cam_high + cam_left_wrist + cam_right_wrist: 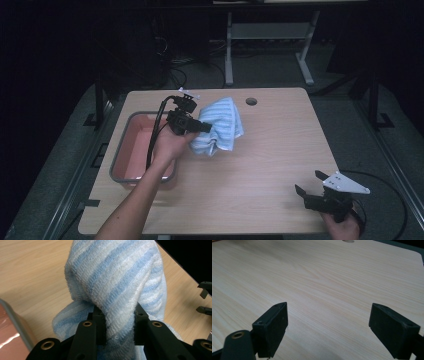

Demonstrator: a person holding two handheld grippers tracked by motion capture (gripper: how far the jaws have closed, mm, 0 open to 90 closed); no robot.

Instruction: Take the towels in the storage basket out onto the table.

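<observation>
One towel [220, 125] in play, blue and white stripes, bunched up and lifted off the table [260, 150], hanging just right of the pink tub [131, 131]. The left gripper [202, 126] has it: in the left gripper view the towel [117, 280] is pinched hard between the two black jaws, a thick fold squeezed in the gap, the rest ballooning above and draping below. The tub's grey rim [15, 317] sits at the lower left of that view. Over at the table's near right corner, the right gripper [307, 182] rests well apart from the towel, jaws spread wide. In the right gripper view they frame bare wood [324, 290], and the cable hole [251, 101] shows at the far edge.
</observation>
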